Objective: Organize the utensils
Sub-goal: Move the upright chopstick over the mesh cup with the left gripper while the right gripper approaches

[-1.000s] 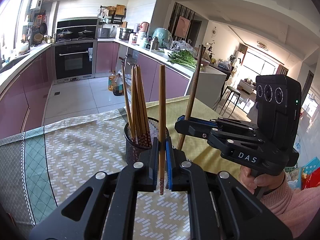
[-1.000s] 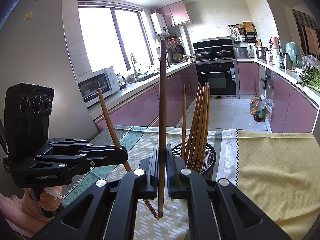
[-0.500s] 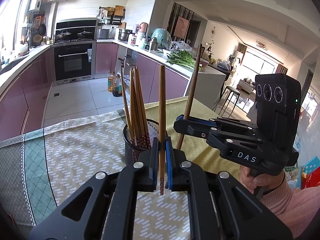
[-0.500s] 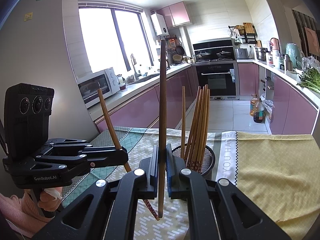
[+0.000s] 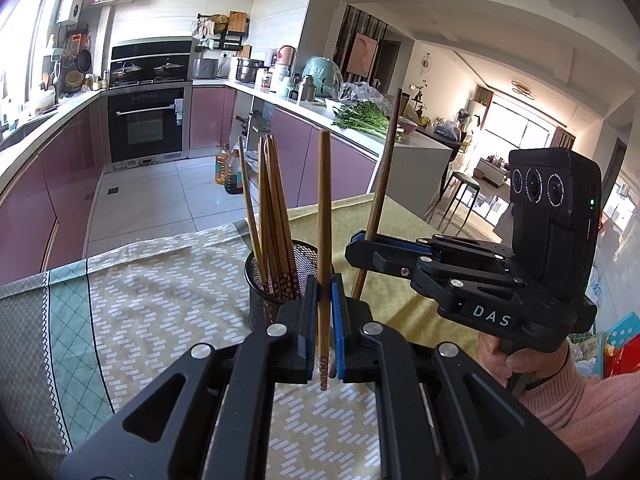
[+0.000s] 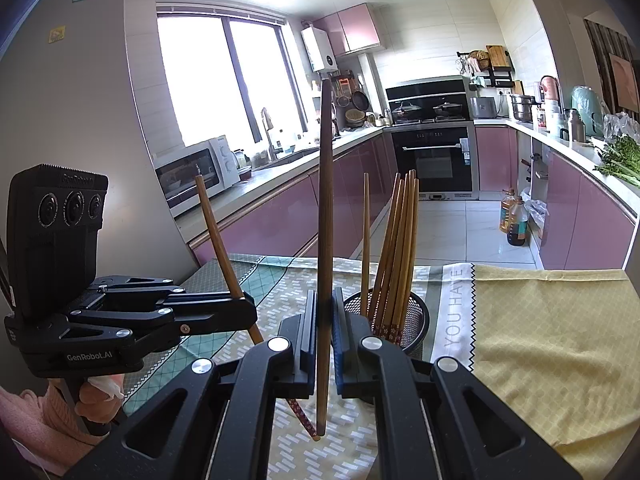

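Observation:
A black mesh holder (image 5: 260, 304) (image 6: 418, 320) stands on the tablecloth with several wooden chopsticks (image 5: 272, 216) (image 6: 396, 240) upright in it. My left gripper (image 5: 326, 284) is shut on a light-brown chopstick (image 5: 324, 208) with a patterned lower tip, held upright just in front of the holder. In the right wrist view this left gripper (image 6: 248, 312) sits left of the holder, its chopstick (image 6: 216, 232) leaning. My right gripper (image 6: 324, 300) is shut on a darker, longer chopstick (image 6: 325, 200), also upright. The left wrist view shows that right gripper (image 5: 360, 246) right of the holder with its dark chopstick (image 5: 384, 160).
A patterned green and yellow tablecloth (image 5: 152, 300) (image 6: 552, 320) covers the table. A hand (image 5: 500, 356) in a pink sleeve holds each gripper's handle. Beyond the table's far edge lie the tiled kitchen floor, pink cabinets (image 6: 280, 220) and oil bottles (image 6: 514, 220).

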Tool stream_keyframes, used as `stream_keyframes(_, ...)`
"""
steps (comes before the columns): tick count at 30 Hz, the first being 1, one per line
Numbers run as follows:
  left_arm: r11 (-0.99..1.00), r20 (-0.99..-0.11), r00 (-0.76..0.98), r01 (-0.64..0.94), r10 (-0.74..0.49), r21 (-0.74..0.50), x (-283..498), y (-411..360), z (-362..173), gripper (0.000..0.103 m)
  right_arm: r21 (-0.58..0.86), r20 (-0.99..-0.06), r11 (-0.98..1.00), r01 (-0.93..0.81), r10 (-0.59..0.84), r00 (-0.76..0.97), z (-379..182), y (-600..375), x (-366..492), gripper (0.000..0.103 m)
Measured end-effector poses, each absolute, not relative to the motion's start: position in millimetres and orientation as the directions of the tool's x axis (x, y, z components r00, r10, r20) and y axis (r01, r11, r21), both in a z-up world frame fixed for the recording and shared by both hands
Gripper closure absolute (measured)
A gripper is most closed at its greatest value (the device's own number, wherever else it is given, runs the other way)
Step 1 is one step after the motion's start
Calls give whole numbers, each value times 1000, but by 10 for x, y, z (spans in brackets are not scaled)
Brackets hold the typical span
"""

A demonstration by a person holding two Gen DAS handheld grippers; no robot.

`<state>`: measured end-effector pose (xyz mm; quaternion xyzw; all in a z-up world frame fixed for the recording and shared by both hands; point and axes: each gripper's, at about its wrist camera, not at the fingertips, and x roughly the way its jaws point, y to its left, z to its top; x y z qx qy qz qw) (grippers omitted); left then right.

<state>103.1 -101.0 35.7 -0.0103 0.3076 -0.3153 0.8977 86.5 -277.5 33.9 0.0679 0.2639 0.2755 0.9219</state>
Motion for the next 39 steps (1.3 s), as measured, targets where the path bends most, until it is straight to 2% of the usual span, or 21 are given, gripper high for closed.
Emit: stream_keyframes(39, 807, -522, 638, 560, -566, -190, 1151, -996, 572, 95, 271, -431, 833, -483, 553, 713, 422, -2793, 988, 97)
